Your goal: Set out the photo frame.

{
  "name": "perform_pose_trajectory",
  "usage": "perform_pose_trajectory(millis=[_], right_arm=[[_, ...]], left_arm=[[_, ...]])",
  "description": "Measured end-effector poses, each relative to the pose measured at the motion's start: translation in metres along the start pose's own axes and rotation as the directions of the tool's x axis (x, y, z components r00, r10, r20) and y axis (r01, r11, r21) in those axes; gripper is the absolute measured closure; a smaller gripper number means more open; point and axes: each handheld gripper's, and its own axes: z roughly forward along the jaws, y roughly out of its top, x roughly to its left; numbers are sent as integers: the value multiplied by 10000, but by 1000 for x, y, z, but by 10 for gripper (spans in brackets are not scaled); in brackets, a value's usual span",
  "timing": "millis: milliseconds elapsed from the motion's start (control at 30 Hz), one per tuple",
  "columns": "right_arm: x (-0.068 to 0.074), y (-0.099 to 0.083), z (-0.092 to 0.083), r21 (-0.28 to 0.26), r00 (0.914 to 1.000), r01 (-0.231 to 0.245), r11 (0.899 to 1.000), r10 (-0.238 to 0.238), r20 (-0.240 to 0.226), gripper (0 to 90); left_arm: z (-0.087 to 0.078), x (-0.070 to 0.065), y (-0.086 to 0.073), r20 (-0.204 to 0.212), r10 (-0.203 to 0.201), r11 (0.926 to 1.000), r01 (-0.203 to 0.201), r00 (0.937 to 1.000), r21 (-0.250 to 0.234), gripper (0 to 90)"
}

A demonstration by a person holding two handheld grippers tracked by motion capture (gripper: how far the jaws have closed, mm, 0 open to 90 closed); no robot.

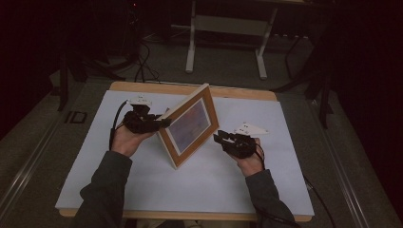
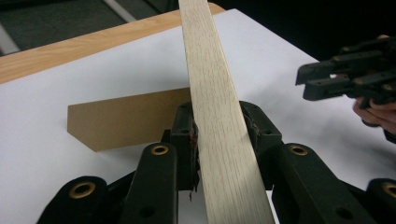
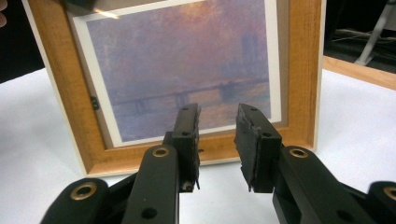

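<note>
a person seated at a white-topped table (image 1: 142, 185) works a gripper in each hand around a wooden picture frame (image 1: 190, 124) that stands tilted near the table's middle, one lower corner on the surface. at left in the high view, the left gripper (image 1: 159, 122) is clamped on the frame's pale side edge (image 2: 219, 126), its jaws pressed to either face in the left gripper view, where a brown back stand (image 2: 123, 116) rests on the table behind. the frame's print (image 3: 182, 65), a hazy purple and orange river scene, faces the right gripper (image 3: 217, 140), which hovers just beside the lower rail with its jaws narrowly apart, holding nothing. wooden table edging (image 1: 190, 89) runs along the far side.
</note>
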Motion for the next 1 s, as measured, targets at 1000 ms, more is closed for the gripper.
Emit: perform_pose_trajectory(millis=[1000], right_arm=[[-11,6,-8,-166,9995,-30,9999,35,300,694]], left_arm=[[9,30,13,2341,1240,9914,-1301,9643,106,722]])
